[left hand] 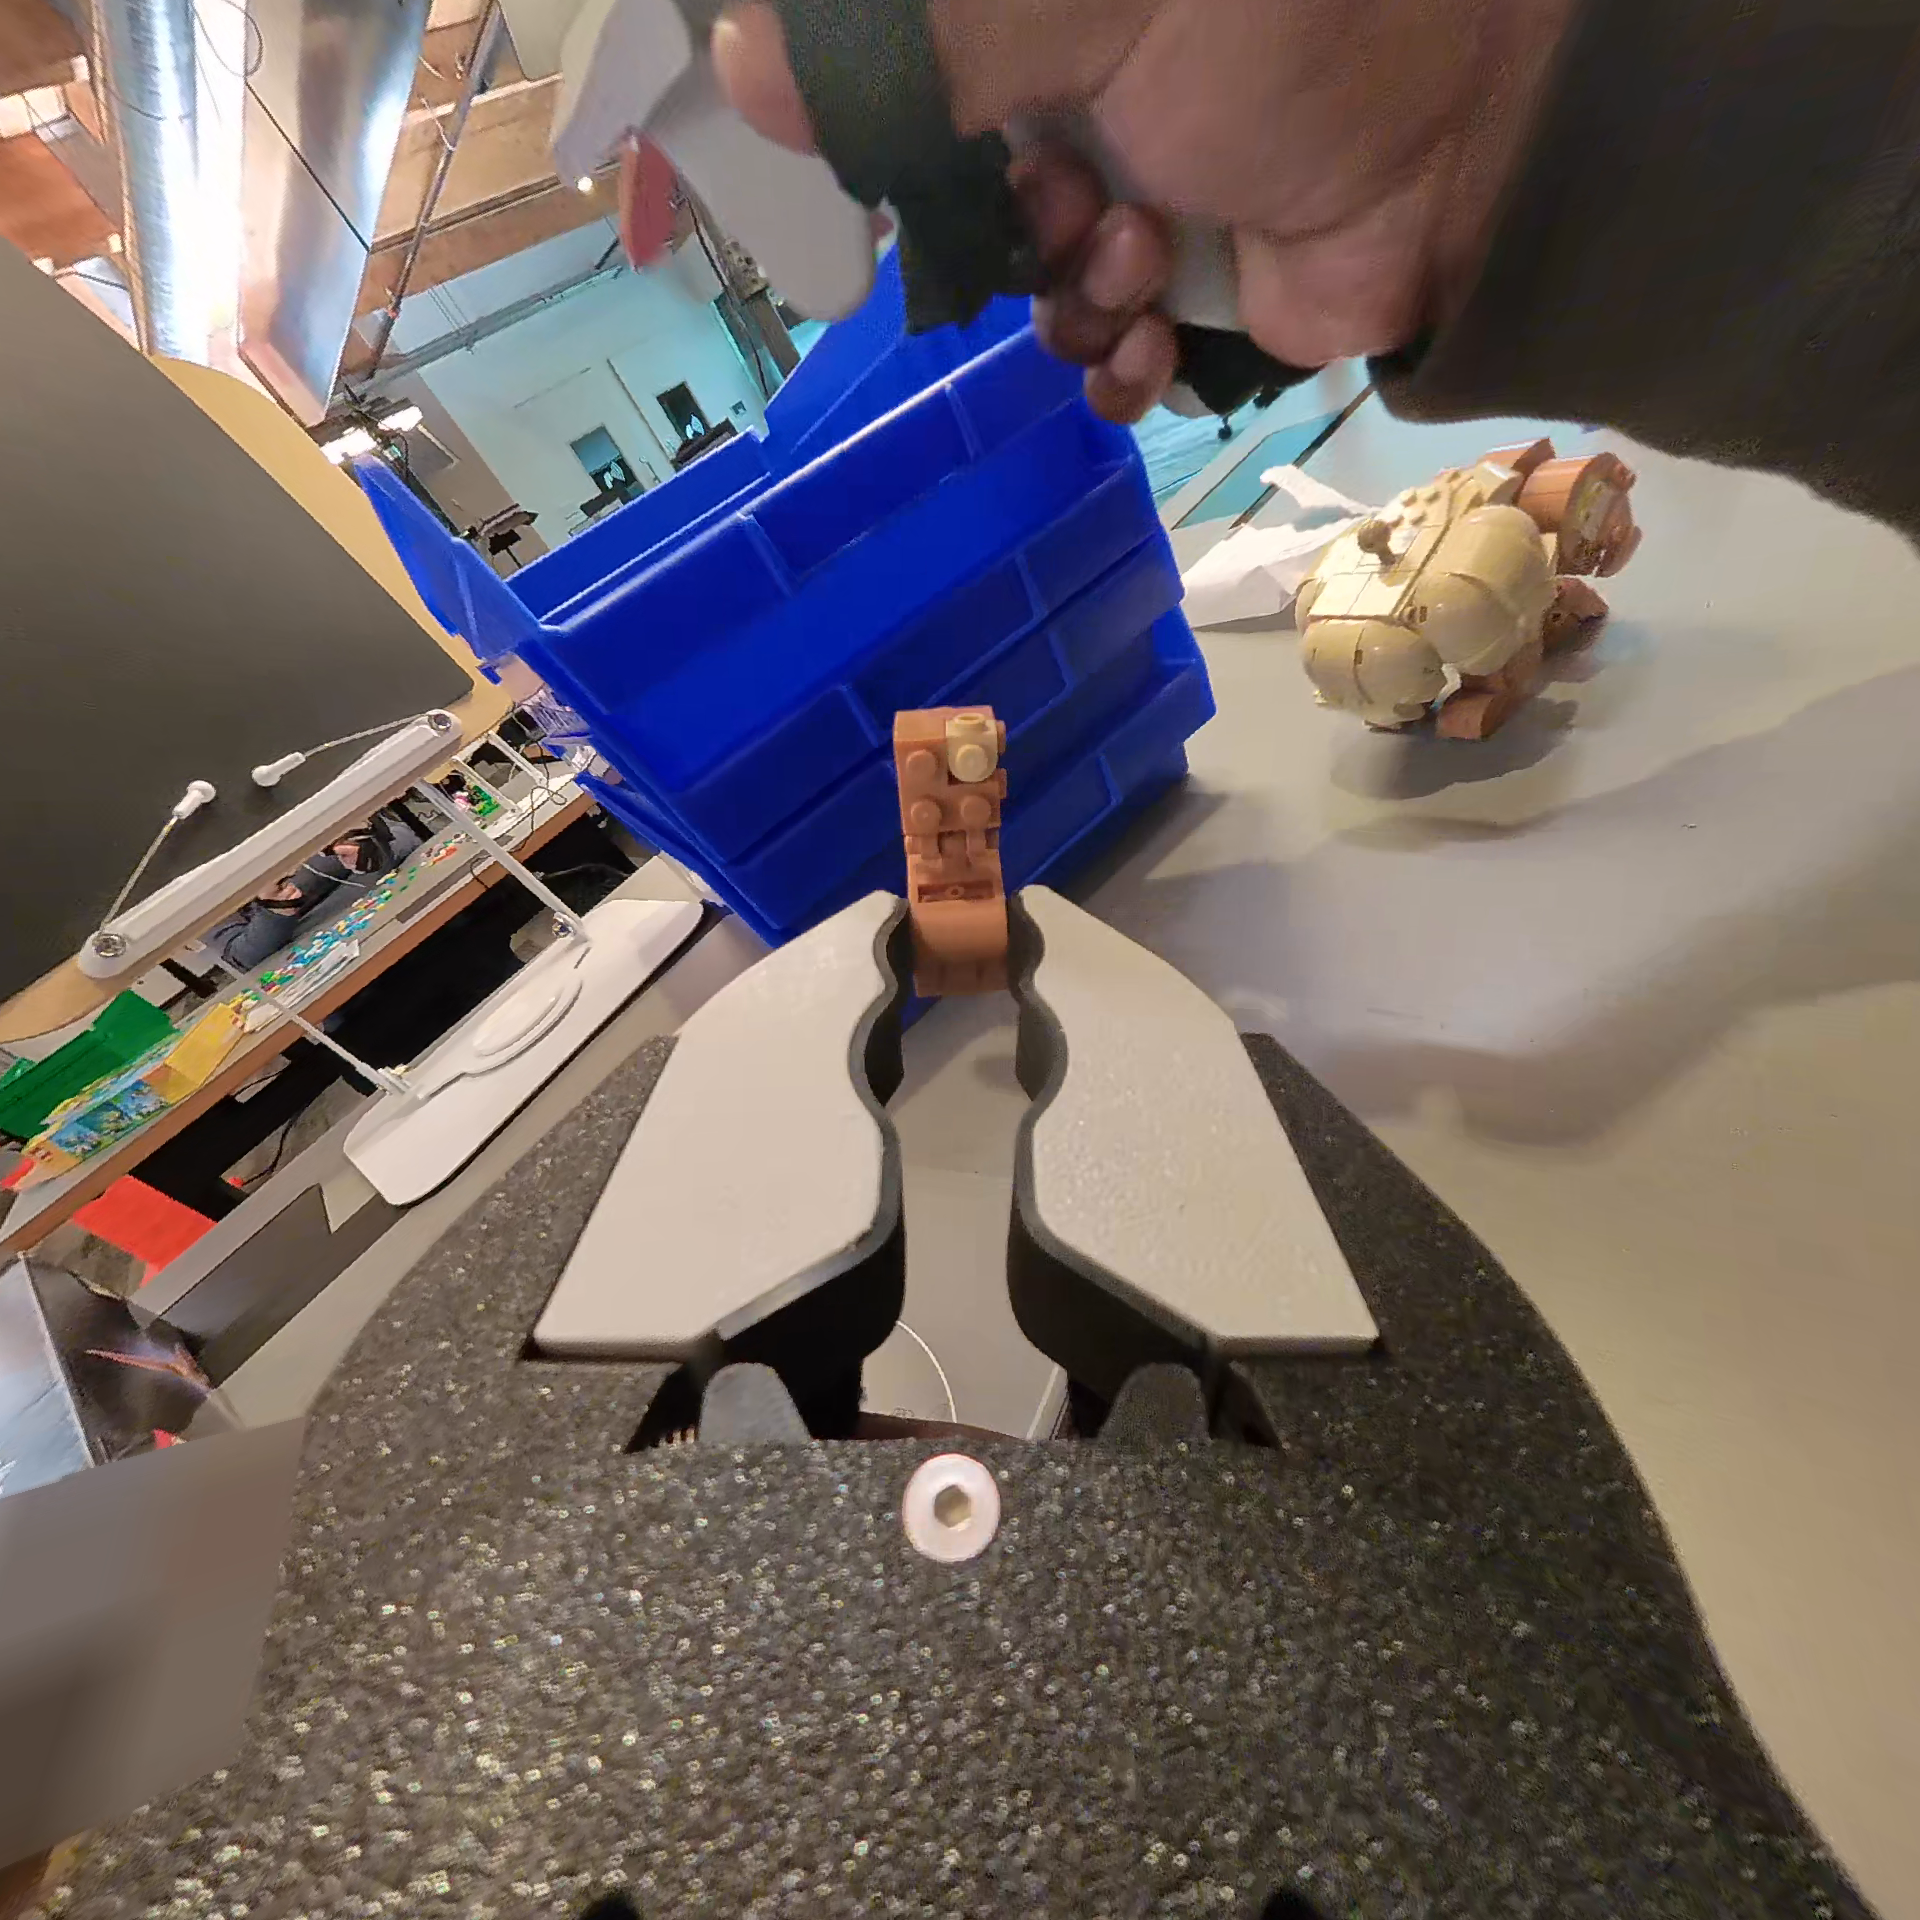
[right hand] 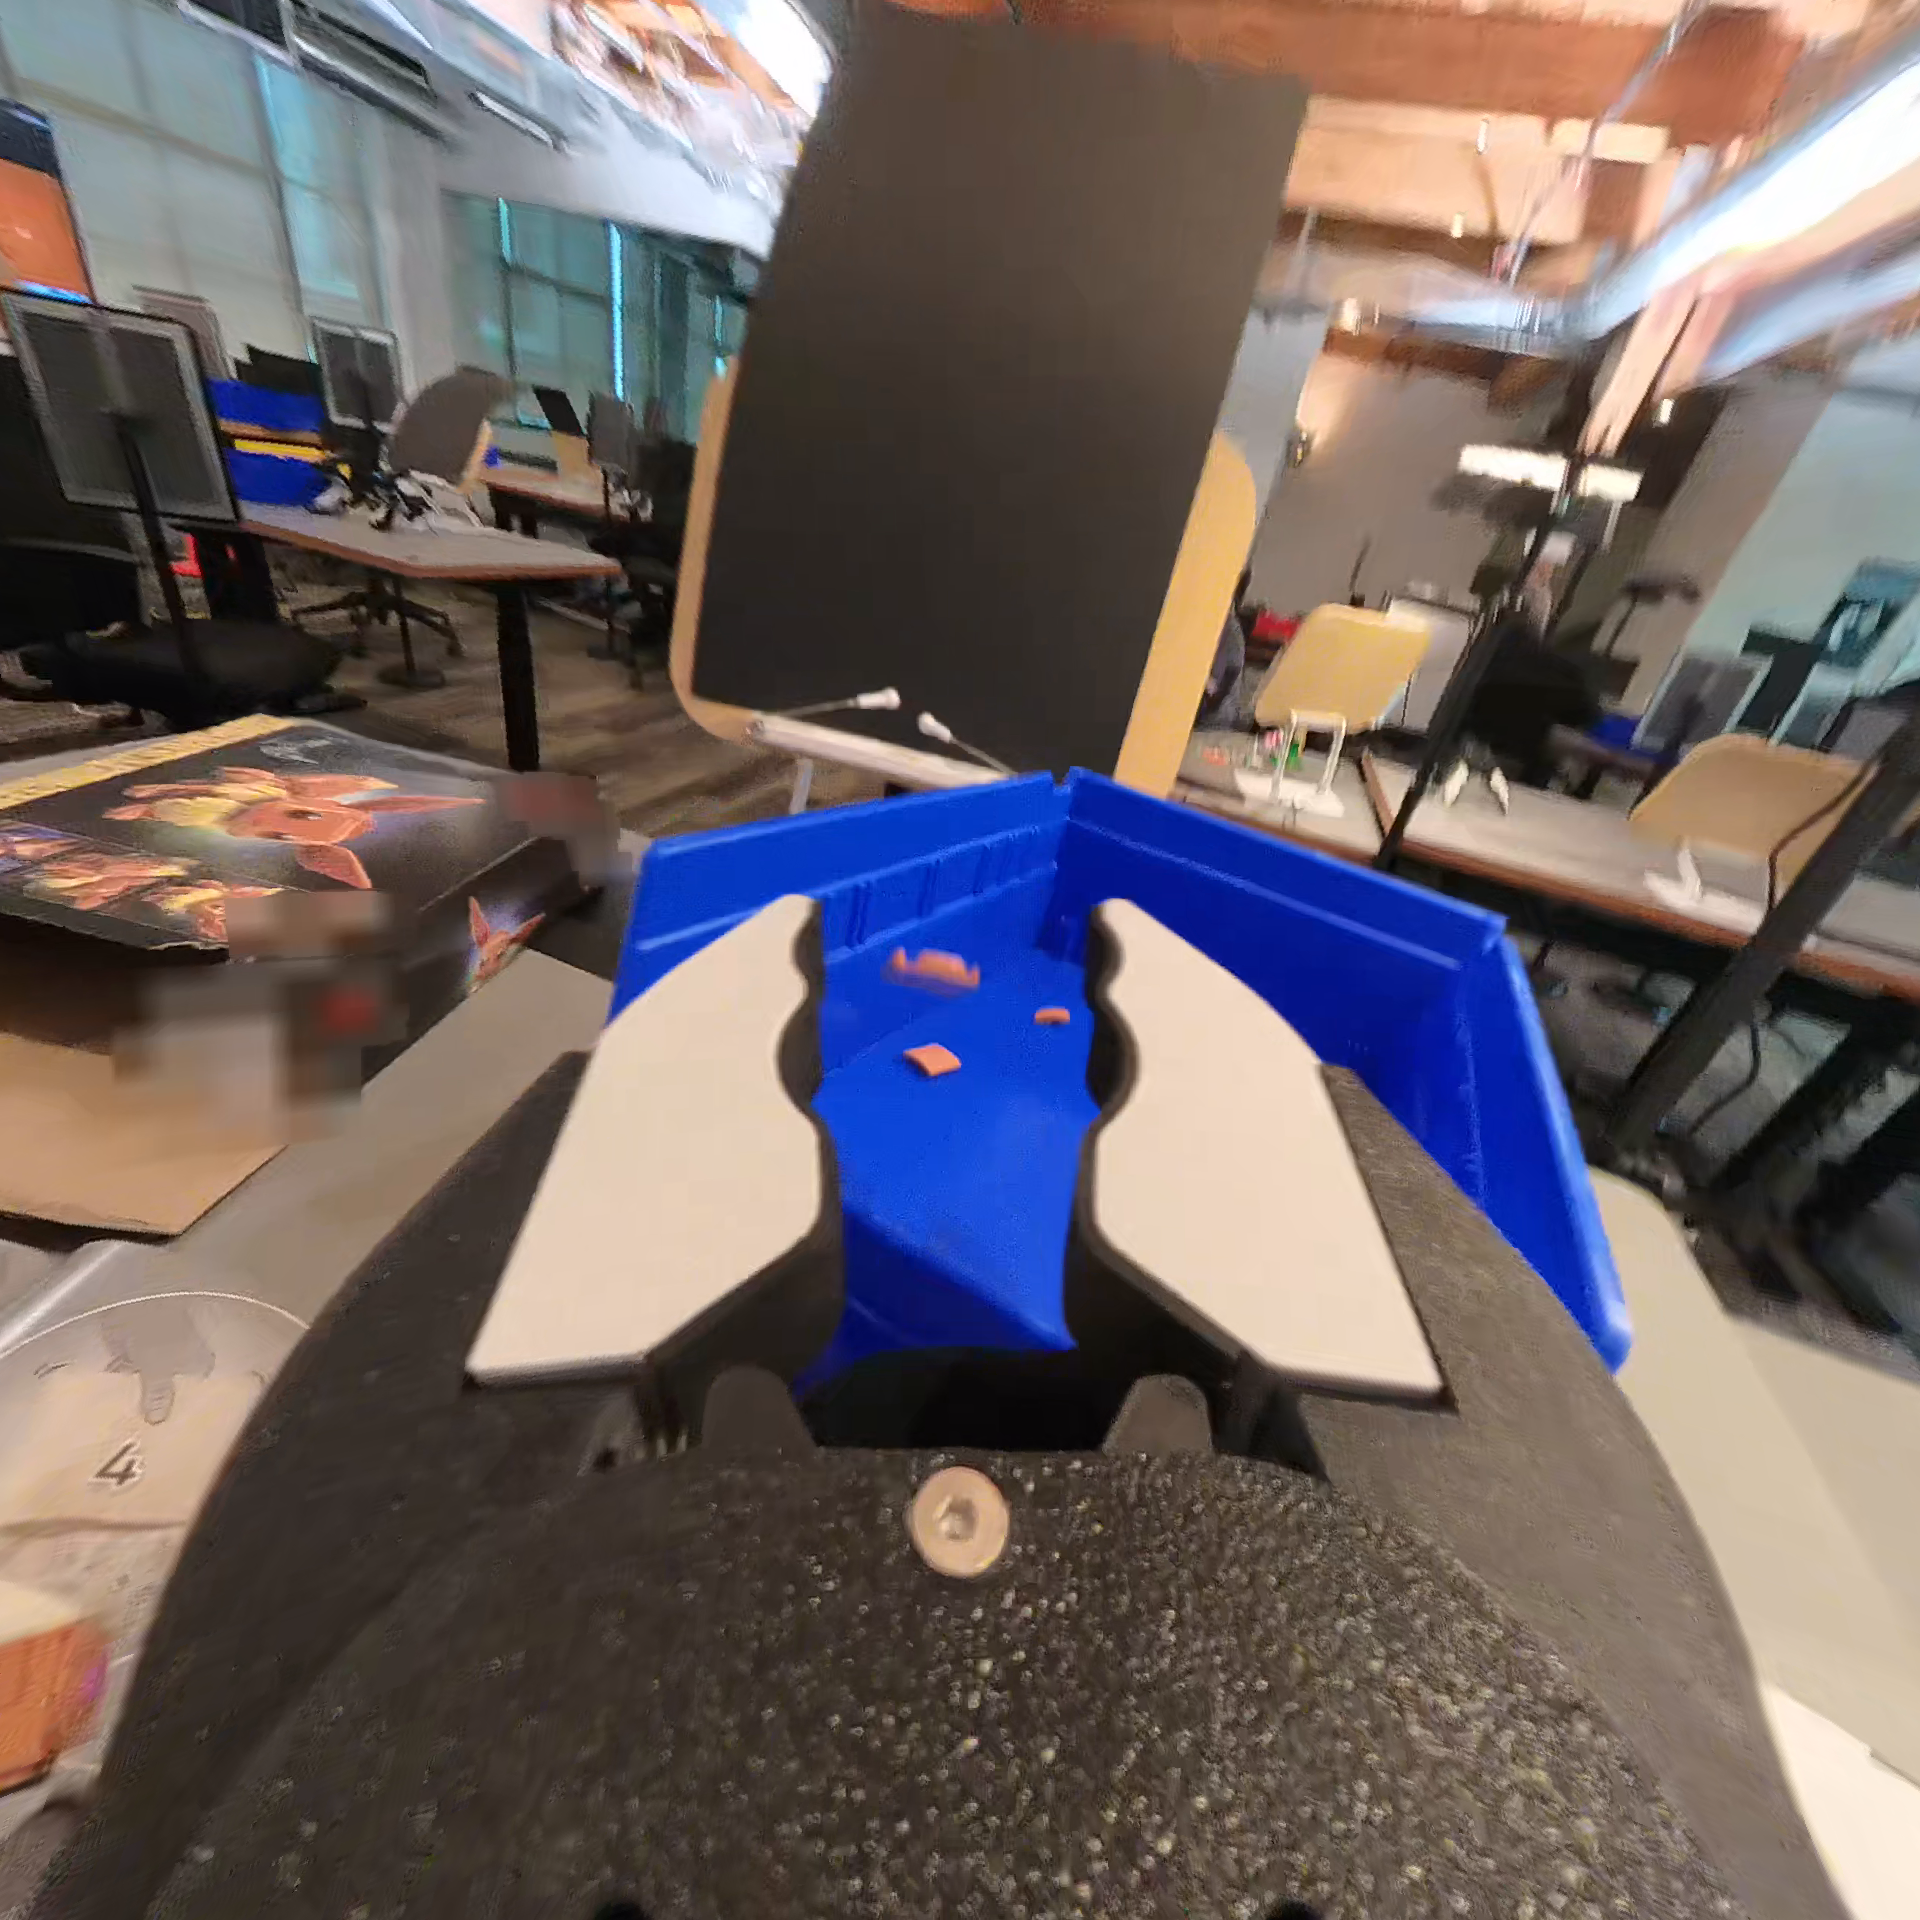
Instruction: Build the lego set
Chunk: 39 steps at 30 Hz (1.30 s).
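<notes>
The left gripper [left hand: 956,951] pinches a small brown brick sub-assembly [left hand: 951,831] upright beside the stacked blue plastic bins [left hand: 831,644], while the right gripper [right hand: 951,966], fingers spread, hovers over the top bin's loose brown pieces [right hand: 932,1058]; descend slowly and centre on one piece.

You're in an open-plan office or lab: rows of desks [right hand: 436,551], office chairs [right hand: 405,613], monitors [right hand: 114,416], exposed wooden ceiling beams [right hand: 1455,156], a silver air duct [left hand: 166,177] overhead.
</notes>
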Tool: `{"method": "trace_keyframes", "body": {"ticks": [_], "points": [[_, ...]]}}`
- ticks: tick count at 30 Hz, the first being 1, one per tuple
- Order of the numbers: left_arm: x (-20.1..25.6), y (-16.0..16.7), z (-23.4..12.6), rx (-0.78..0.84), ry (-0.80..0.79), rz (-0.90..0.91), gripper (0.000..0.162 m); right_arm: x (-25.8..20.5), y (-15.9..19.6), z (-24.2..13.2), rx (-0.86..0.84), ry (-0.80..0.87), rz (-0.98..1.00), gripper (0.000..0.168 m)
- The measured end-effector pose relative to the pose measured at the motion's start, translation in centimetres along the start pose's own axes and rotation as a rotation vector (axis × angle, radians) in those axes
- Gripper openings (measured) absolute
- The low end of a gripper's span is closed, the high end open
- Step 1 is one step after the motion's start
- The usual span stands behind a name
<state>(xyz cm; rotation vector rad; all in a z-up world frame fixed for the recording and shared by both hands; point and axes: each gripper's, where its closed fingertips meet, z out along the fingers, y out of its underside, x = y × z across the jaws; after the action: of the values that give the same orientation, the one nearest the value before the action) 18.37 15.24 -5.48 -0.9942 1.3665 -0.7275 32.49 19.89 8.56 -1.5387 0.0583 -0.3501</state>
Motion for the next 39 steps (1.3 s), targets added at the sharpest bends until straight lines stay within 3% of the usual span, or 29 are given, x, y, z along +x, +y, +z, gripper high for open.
{"method": "trace_keyframes", "body": {"ticks": [3,5,9,12,13,20,29,33,39], "points": [[-0.2,-0.3,-0.2,0.019,0.006,-0.023,0.017,-0.5,2.1,-0.4,0.010,-0.022,0.055,0.057],[-0.2,-0.6,-0.3,0.038,0.026,-0.061,0.017,-2.5,2.7,-1.9,0.091,-0.107,0.051,0.052],[-0.2,-0.9,-0.4,0.081,0.096,-0.181,0.017,-9.1,4.1,-5.8,0.176,-0.432,-0.052,0.032],[-0.2,-2.0,-0.7,0.166,0.201,-0.348,0.017,-13.0,5.7,-7.9,0.159,-0.678,0.034,0.030],[-0.2,-2.0,-0.7,0.173,0.228,-0.400,0.017,-13.4,5.7,-8.3,0.172,-0.722,0.078,0.020],[-0.9,-2.5,-0.9,0.245,0.315,-0.538,0.017,-13.7,6.6,-9.0,0.116,-0.928,0.332,0.031],[0.4,-3.2,-1.3,0.291,0.492,-0.685,0.017,-15.2,6.8,-10.0,0.096,-0.999,0.308,0.029],[0.8,-3.2,-1.3,0.285,0.512,-0.680,0.017,-14.9,6.9,-9.8,0.101,-0.982,0.318,0.018],[0.9,-3.0,-1.1,0.277,0.520,-0.687,0.017,-14.9,7.0,-9.7,0.098,-0.982,0.321,0.018]]}}
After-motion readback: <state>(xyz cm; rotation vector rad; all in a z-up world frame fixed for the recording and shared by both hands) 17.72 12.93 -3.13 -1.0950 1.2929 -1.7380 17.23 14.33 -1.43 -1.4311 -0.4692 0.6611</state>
